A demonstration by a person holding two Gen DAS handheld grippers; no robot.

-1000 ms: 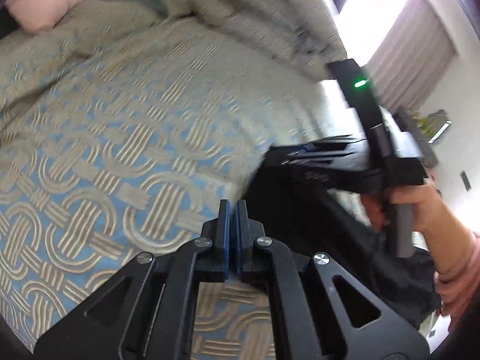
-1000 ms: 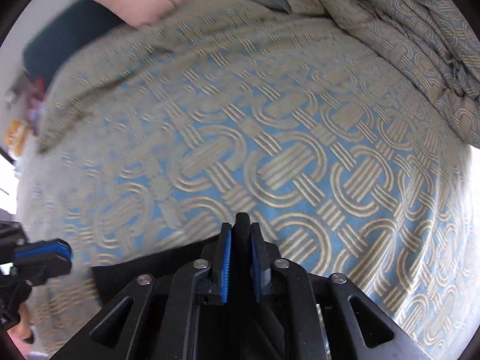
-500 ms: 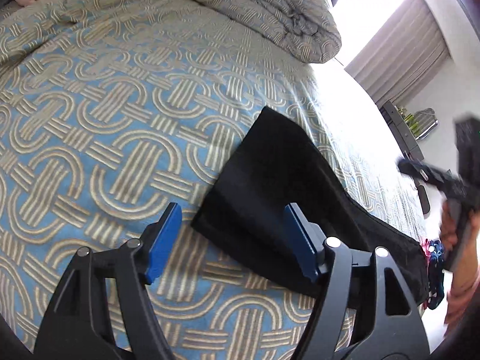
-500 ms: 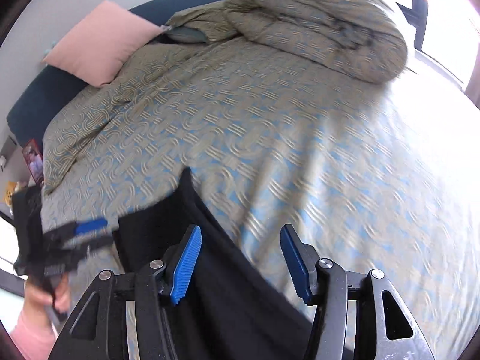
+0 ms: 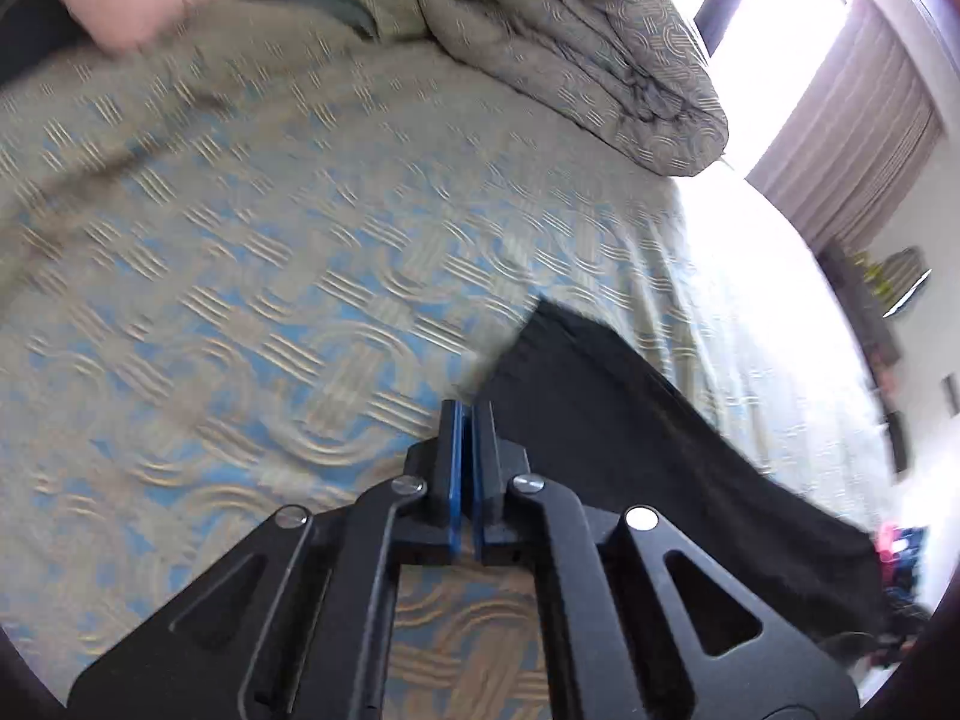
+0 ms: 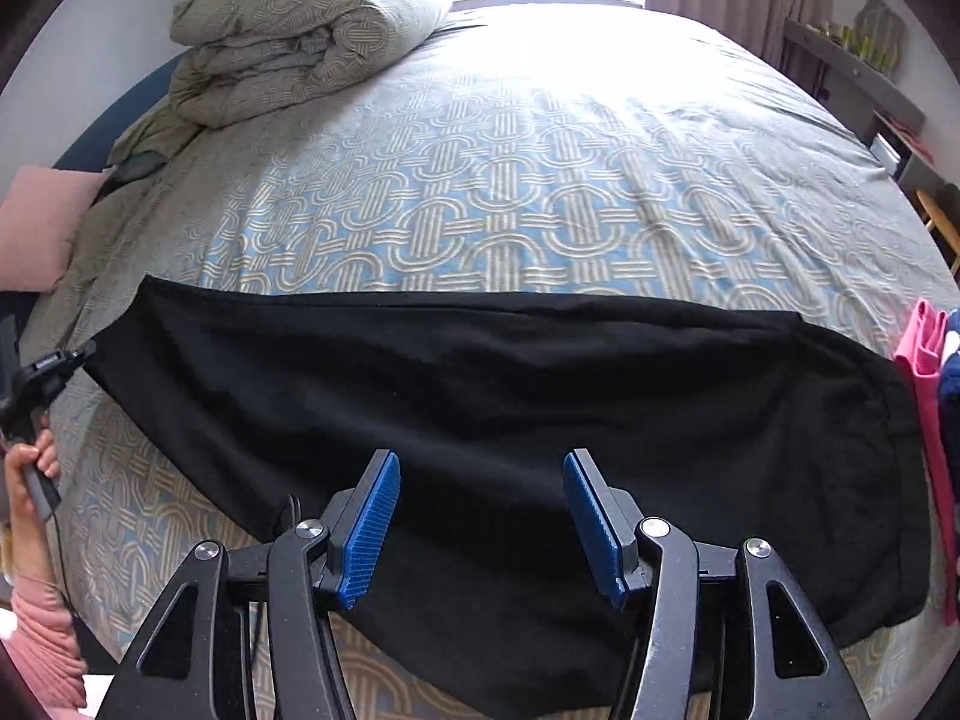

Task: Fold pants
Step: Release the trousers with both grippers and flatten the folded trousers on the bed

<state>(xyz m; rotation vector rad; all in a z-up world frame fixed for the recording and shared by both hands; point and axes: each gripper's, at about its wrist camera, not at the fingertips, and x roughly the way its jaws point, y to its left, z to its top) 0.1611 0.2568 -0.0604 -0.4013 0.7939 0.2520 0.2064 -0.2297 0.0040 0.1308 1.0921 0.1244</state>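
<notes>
The bed fills both views, its patterned blue-and-beige cover running far toward the window, with a rolled duvet at the far left. Across its near part we see the black pants laid out flat, long axis left to right, the wider waist end at the right near a pile of pink and blue clothes, the narrower leg end pointing left.

Half a second ago our left gripper stood wide over the hem; now its pads are pressed together at the pants' left corner, apparently pinching the hem edge. Our right gripper, which a second ago was closed on fabric, now hovers spread above the middle of the near edge, holding nothing.

We judge the spreading done and the first fold about to start.
</notes>
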